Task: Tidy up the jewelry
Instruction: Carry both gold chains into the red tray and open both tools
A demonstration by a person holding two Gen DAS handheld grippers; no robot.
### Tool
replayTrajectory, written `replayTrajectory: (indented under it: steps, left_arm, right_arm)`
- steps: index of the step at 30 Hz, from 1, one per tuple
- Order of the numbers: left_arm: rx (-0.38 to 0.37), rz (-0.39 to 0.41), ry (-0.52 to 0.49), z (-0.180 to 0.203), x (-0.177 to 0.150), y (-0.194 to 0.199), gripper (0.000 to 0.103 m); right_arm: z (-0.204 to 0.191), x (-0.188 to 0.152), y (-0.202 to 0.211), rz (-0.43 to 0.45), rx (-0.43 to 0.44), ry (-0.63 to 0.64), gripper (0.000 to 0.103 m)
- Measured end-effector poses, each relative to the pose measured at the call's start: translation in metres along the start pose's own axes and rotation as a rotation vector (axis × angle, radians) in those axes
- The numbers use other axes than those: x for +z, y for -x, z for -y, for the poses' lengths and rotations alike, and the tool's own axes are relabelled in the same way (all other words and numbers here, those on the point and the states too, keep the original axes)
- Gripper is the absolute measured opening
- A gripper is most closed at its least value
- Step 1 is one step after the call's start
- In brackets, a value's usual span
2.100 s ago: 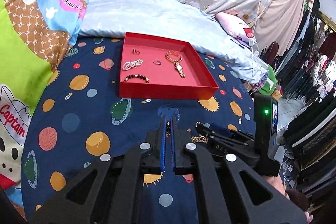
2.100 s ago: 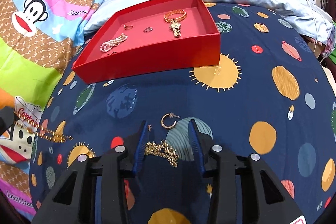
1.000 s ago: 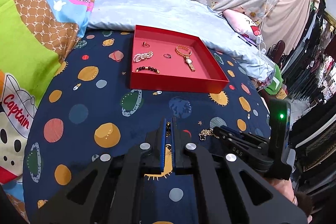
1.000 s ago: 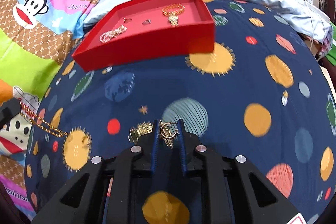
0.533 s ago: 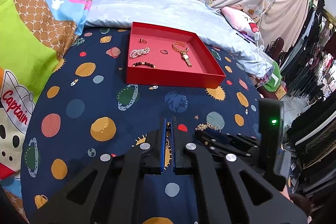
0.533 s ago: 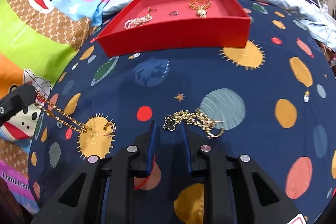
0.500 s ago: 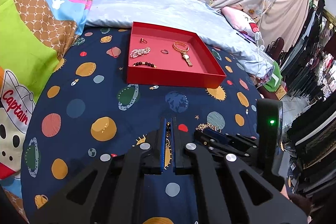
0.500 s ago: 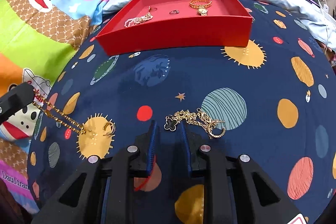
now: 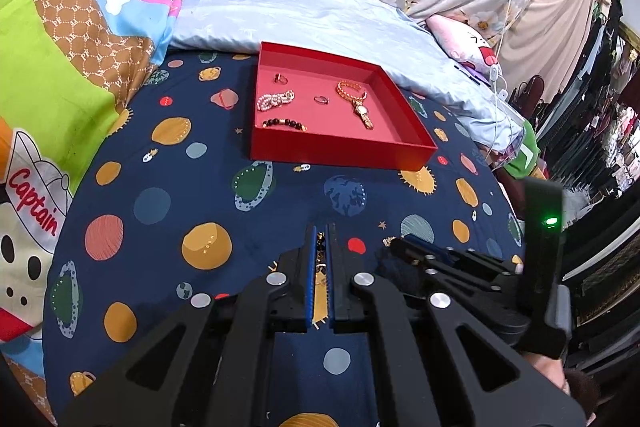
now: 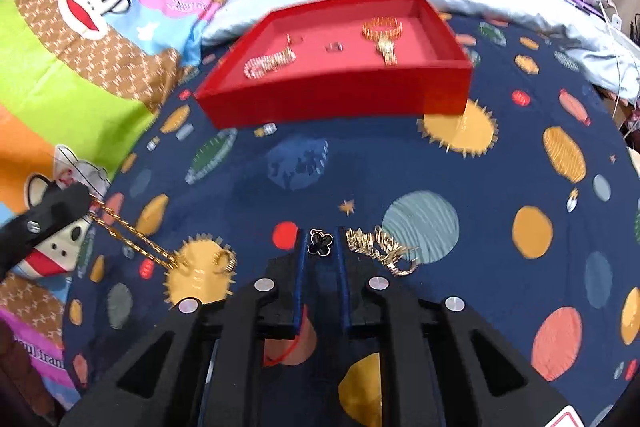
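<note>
A red tray (image 9: 340,149) (image 10: 332,103) lies on the planet-print blanket and holds a pearl bracelet (image 9: 275,99), a dark bead bracelet (image 9: 284,123), two rings and a gold watch (image 9: 358,101). My left gripper (image 9: 320,237) is shut on a gold chain (image 10: 128,237) that hangs down to the blanket, its end near a gold hoop (image 10: 225,261). My right gripper (image 10: 320,239) is slightly open around a black clover charm (image 10: 320,242); its gold chain with a hoop (image 10: 380,249) lies bunched just right of the fingers. The right gripper's body shows in the left wrist view (image 9: 404,247).
A pale blue pillow (image 9: 304,19) lies behind the tray. A cartoon-print quilt (image 9: 60,67) rises at the left. The bed's edge, with cables and a clothes rack (image 9: 592,131), is at the right.
The right gripper let go of the hoop and chain, opened slightly and shifted so that the black clover charm sits between its fingers. The left gripper still holds its chain.
</note>
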State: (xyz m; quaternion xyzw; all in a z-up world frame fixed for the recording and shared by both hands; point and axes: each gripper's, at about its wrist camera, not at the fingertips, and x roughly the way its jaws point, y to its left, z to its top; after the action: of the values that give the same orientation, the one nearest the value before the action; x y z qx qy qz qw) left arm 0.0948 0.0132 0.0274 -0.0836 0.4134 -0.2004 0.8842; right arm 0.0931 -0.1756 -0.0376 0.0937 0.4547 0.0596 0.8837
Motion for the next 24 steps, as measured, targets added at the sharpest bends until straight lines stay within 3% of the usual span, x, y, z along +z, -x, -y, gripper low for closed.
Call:
replayTrajectory:
  steps: [9, 18, 24]
  left_arm:
    - [-0.004, 0.060, -0.028, 0.005, 0.034, 0.011, 0.003]
    - [-0.015, 0.105, -0.075, 0.020, 0.078, 0.004, 0.003]
    - [-0.032, 0.131, -0.109, 0.032, 0.122, -0.012, 0.003]
  right_arm:
    - [-0.007, 0.045, 0.056, 0.120, 0.024, 0.043, 0.010]
    - [-0.009, 0.088, 0.078, 0.185, 0.060, 0.071, 0.010]
    - [-0.006, 0.134, 0.088, 0.242, 0.075, 0.087, 0.010]
